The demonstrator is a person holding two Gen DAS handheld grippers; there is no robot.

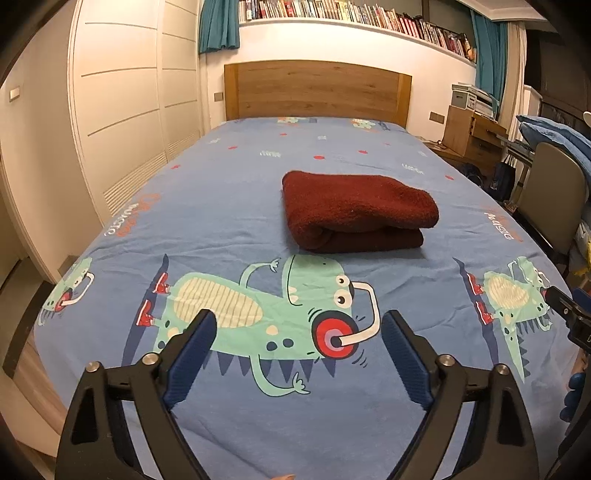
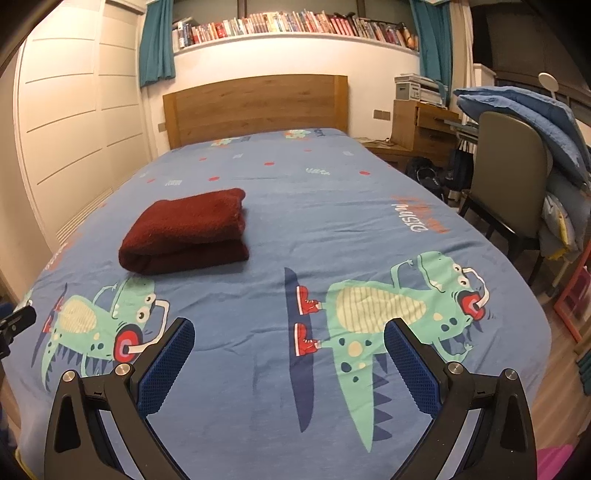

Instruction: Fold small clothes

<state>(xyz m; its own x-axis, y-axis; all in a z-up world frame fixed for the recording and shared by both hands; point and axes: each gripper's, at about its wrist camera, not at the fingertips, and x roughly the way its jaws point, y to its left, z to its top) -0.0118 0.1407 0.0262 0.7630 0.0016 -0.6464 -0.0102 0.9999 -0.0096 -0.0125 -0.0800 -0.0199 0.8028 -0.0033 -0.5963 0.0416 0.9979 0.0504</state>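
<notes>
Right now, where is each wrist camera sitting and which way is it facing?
Left wrist: above the foot of the bed, facing the headboard; open left gripper, folded red cloth ahead, slightly right.
Right wrist: same end, further right; open right gripper, cloth ahead-left, chair right.
Shared: cloth, blue sheet, headboard, bookshelf; each edge shows part of the other gripper.

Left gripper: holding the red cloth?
No. The left gripper is open over the sheet, apart from the folded red cloth.
</notes>
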